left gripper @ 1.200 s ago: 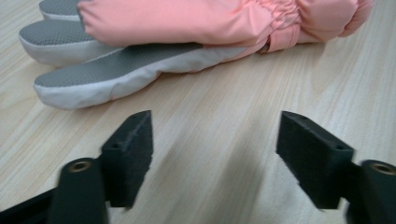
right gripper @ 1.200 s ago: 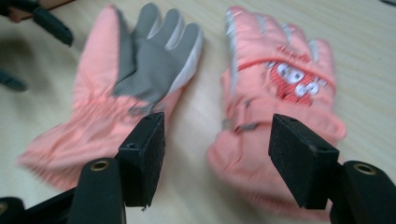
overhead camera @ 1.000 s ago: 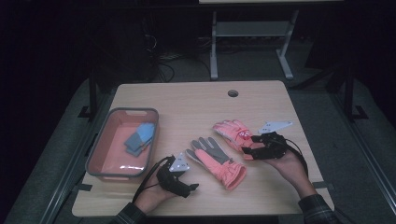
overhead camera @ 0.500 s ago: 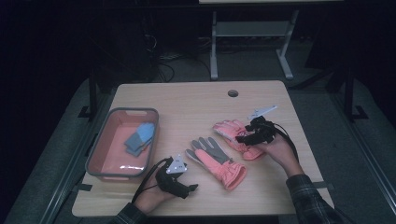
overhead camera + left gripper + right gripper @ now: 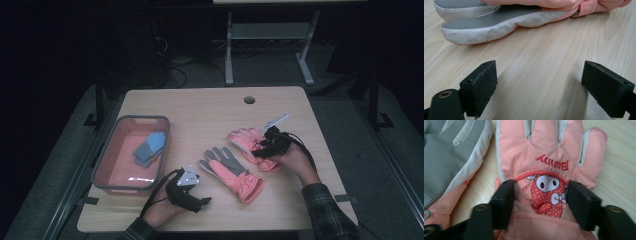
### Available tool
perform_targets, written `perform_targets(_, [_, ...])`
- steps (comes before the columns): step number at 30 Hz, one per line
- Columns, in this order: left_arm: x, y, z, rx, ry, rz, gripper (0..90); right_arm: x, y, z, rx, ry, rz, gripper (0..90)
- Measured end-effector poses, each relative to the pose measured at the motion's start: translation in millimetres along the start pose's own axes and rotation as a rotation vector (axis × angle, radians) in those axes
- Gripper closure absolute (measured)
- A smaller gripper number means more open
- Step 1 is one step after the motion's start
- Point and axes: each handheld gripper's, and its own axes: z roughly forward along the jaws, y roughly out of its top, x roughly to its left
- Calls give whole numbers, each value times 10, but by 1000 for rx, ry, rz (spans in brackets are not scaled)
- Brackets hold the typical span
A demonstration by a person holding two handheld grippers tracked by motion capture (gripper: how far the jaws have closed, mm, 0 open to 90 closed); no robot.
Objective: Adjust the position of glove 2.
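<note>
Two pink gloves lie mid-table. The nearer glove (image 5: pixel 231 173) rests with its grey palm (image 5: pixel 486 22) up. The farther glove (image 5: pixel 246 140) lies back up, showing a bunny picture (image 5: pixel 547 195). My right gripper (image 5: pixel 257 152) sits on that glove's back. In the right gripper view its jaws (image 5: pixel 540 192) stand half closed, pressing the padded fabric from both sides. My left gripper (image 5: pixel 204 201) rests near the front edge, left of the grey-palmed glove. Its jaws (image 5: pixel 540 85) are wide open over bare wood.
A red bin (image 5: pixel 115 150) stands at the table's left and holds a blue glove (image 5: pixel 150 148). A cable hole (image 5: pixel 249 100) sits near the far edge. Beyond the table are a dark floor and a metal stand (image 5: pixel 270 35).
My right gripper has moved left and slightly away from me, from beside the bunny glove onto its back. The left gripper has barely moved.
</note>
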Motion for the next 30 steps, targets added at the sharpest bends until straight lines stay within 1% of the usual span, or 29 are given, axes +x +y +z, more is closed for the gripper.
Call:
perform_targets(2, [1,0,0,0,1,0,125,8,-9,-10,-3,5,-10,496])
perform_targets(5, [1,0,0,0,1,-1,126,-9,-30,-24,-17,13,-7,606])
perform_targets(6, [1,0,0,0,1,0,126,-11,-32,-38,-17,15,1,643])
perform_targets(7, [2,1,1,-1,1,-1,126,-22,-40,-37,-28,19,4,674])
perform_targets(8, [3,2,1,0,1,0,126,-28,-44,-48,-29,24,18,703])
perform_targets(9, [5,2,1,0,1,0,126,-37,-49,-54,-37,25,20,732])
perform_targets(11, [5,2,5,-4,1,-4,126,-55,-55,-71,-42,30,26,777])
perform_targets(12, [4,4,4,-3,0,-6,126,-66,-56,-79,-52,34,37,790])
perform_targets(15, [7,3,4,-4,-2,-6,126,-92,-67,-115,-68,52,55,807])
perform_targets(18, [8,3,4,-4,-3,-6,125,-89,-57,-168,-75,56,65,811])
perform_targets(20, [9,4,4,-3,-2,-6,125,-85,-53,-202,-78,53,54,811])
perform_targets(22, [9,4,4,-3,-2,-7,125,-82,-49,-258,-93,54,52,811])
perform_targets(24, [9,4,4,-4,-2,-7,125,-72,-39,-321,-113,58,61,810])
perform_targets(25, [9,4,4,-4,-2,-7,125,-73,-37,-352,-127,56,53,810])
perform_targets(26, [9,4,4,-4,-2,-7,125,-62,-26,-388,-132,59,62,810])
perform_targets(27, [9,4,4,-4,-2,-7,125,-62,-19,-419,-140,59,54,809])
perform_targets(28, [9,4,5,-3,-2,-7,125,-46,-8,-456,-146,62,66,809])
perform_targets(29, [13,5,1,1,-2,-1,125,-45,0,-486,-155,66,57,809])
perform_targets(30, [14,5,2,1,-2,-1,125,-27,15,-519,-161,73,67,808])
